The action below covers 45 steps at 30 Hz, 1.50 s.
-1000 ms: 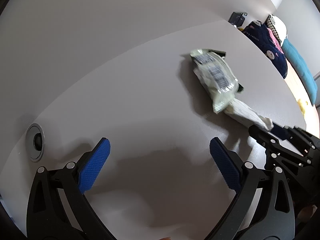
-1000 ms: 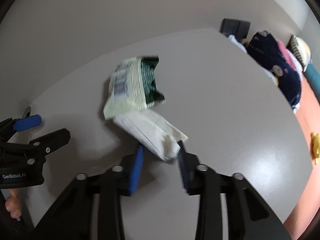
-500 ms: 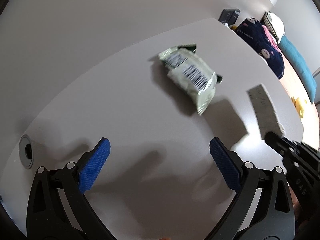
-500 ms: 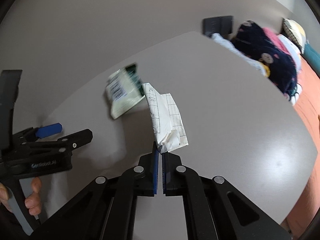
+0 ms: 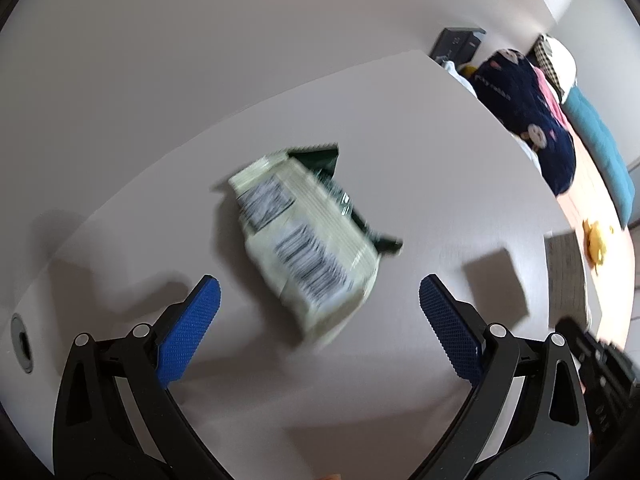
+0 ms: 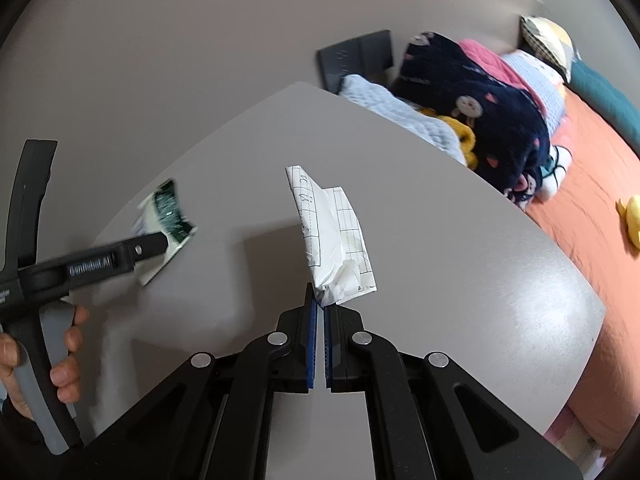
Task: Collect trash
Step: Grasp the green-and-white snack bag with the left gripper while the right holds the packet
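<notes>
A crumpled pale green snack wrapper (image 5: 308,240) with barcodes lies on the grey table (image 5: 440,152). My left gripper (image 5: 318,312) hangs open just above it, the wrapper's near end between the blue pads without touching them. In the right wrist view my right gripper (image 6: 320,308) is shut on a folded white squared paper (image 6: 332,236), lifted off the table. That paper (image 5: 566,276) shows at the right edge of the left wrist view. The same wrapper (image 6: 166,216) lies at the left in the right wrist view, partly behind the left gripper's arm.
A cable hole (image 5: 20,344) sits in the table's left corner. Beyond the table's right edge lies a bed (image 6: 592,216) with a dark blue blanket (image 6: 480,120), pillows and a yellow toy (image 6: 632,220). A hand (image 6: 60,360) holds the left gripper's handle.
My right gripper closed on the squared paper and lifted it off the table to the right. My left gripper moved over the green wrapper, which now lies between its open fingers.
</notes>
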### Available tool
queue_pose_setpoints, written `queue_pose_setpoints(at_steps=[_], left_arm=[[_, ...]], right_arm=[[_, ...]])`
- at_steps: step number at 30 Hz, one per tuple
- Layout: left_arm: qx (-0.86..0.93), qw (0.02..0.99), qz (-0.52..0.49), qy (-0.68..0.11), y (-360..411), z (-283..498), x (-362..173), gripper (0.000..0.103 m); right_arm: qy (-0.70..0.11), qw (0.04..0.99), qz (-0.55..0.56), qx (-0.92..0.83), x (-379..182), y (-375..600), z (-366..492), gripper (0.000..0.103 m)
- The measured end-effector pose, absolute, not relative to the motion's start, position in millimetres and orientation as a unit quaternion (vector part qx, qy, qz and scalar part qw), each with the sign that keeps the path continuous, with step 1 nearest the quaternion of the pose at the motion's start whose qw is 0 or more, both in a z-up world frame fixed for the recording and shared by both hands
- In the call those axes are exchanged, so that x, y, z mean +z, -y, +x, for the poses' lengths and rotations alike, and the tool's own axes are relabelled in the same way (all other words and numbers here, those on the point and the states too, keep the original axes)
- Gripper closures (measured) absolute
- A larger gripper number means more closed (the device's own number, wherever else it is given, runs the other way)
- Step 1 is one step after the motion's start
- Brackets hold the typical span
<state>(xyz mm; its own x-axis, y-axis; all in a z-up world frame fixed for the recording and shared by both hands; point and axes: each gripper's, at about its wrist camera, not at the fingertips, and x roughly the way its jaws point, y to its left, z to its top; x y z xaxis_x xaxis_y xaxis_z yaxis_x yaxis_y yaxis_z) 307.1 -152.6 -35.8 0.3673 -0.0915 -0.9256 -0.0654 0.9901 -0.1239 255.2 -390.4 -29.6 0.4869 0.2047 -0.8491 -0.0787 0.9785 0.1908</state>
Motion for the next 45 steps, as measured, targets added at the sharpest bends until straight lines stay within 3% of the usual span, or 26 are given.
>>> queue_pose_setpoints(at_steps=[7, 13, 15, 18, 21, 26, 35, 45], left_arm=[[0.026, 0.829, -0.079, -0.554, 154, 326, -43, 0.01], [0.02, 0.832, -0.079, -0.549, 153, 326, -47, 0.042], [0.019, 0.833, -0.079, -0.547, 152, 325, -45, 0.071], [0.007, 0.832, -0.08, -0.549, 152, 324, -45, 0.088], [-0.005, 0.83, -0.086, -0.551, 152, 319, -45, 0.095], [-0.015, 0.837, -0.082, -0.54, 152, 307, -38, 0.102], [-0.02, 0.848, -0.091, -0.522, 145, 299, -13, 0.102], [-0.025, 0.83, -0.118, -0.544, 143, 338, -33, 0.102]], right_arm=[[-0.5, 0.858, 0.087, 0.073, -41, 411, 265, 0.099], [-0.499, 0.858, 0.095, 0.069, -43, 415, 266, 0.099], [-0.498, 0.859, 0.095, 0.068, -42, 416, 265, 0.099], [-0.498, 0.86, 0.096, 0.064, -41, 418, 261, 0.099], [-0.496, 0.86, 0.099, 0.058, -38, 423, 256, 0.099], [-0.49, 0.864, 0.104, 0.05, -30, 430, 245, 0.099], [-0.477, 0.871, 0.106, 0.042, -14, 435, 230, 0.099], [-0.484, 0.867, 0.106, 0.046, -26, 436, 246, 0.099]])
